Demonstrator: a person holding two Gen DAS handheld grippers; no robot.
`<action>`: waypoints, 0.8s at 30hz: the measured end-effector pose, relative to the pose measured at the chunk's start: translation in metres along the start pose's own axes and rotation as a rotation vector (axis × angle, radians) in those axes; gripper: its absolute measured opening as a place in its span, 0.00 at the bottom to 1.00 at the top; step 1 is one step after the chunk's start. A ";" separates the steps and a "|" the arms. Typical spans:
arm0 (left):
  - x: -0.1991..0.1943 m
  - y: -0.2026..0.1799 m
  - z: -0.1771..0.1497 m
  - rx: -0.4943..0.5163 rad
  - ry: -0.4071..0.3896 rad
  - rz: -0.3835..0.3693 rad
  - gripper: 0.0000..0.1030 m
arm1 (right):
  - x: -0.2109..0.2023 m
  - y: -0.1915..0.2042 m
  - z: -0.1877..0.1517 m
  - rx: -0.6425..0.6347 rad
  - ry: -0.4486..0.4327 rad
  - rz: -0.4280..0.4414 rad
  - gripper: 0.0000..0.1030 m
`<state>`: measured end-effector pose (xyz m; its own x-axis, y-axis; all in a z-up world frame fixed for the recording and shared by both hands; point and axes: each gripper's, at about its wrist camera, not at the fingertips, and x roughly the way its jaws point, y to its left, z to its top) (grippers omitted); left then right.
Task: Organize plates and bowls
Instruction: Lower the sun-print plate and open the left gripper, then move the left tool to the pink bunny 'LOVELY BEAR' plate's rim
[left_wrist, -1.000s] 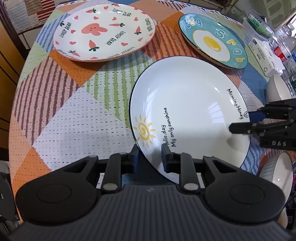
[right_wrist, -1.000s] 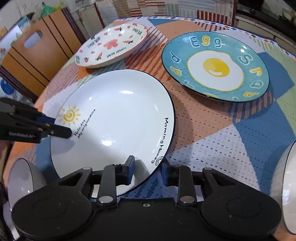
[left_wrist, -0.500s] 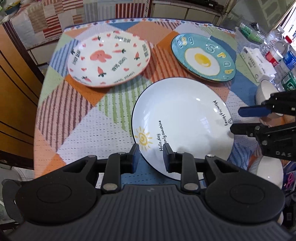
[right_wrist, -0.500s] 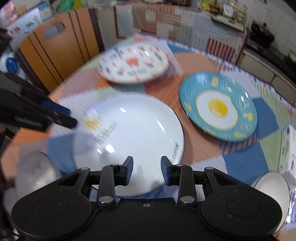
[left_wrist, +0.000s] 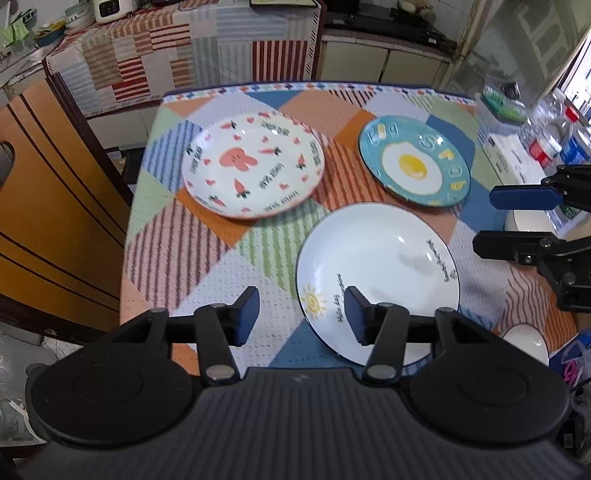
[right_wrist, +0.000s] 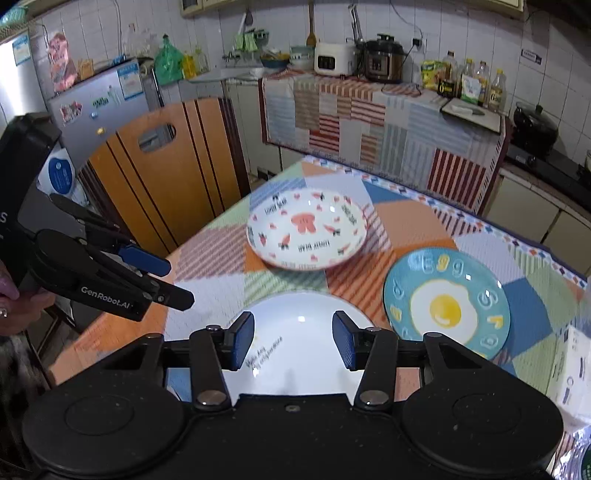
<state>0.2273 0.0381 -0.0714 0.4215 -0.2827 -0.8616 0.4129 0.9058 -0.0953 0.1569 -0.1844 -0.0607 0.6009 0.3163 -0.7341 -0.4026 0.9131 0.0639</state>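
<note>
A: Where do we stand with both tools?

B: We hold the left gripper (left_wrist: 301, 319) and the right gripper (right_wrist: 293, 339) above the table (left_wrist: 207, 266). The jaws of both are opening, and nothing sits between the pads of either. The white plate (left_wrist: 376, 266) lies flat on the cloth near our edge, released. The rabbit plate (left_wrist: 253, 168) and the egg plate (left_wrist: 413, 166) lie farther back, well apart from each other.

A: And the bowls?

B: We see parts of two bowls (left_wrist: 526, 341) at the right edge of the left view, one near the table's edge.

A: What could fail from here?

B: In our judgement, three faults. A thin glazed rim may slip from the pads if we grip it shallow. A plate lowered at a tilt onto another may chip. A wide swing toward the right side could knock a bowl or the bottles (left_wrist: 550, 140) there.
</note>
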 end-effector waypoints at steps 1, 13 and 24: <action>-0.003 0.003 0.004 -0.002 -0.008 0.006 0.53 | -0.001 0.000 0.004 0.003 -0.010 0.001 0.60; -0.020 0.062 0.063 -0.057 -0.091 0.081 0.74 | 0.018 -0.020 0.064 0.101 -0.076 0.087 0.71; 0.032 0.079 0.092 -0.055 -0.053 0.107 0.79 | 0.065 -0.058 0.093 0.093 -0.106 0.154 0.72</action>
<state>0.3479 0.0714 -0.0603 0.5037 -0.1986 -0.8408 0.3191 0.9472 -0.0326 0.2839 -0.1931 -0.0494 0.6086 0.4746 -0.6359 -0.4329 0.8702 0.2352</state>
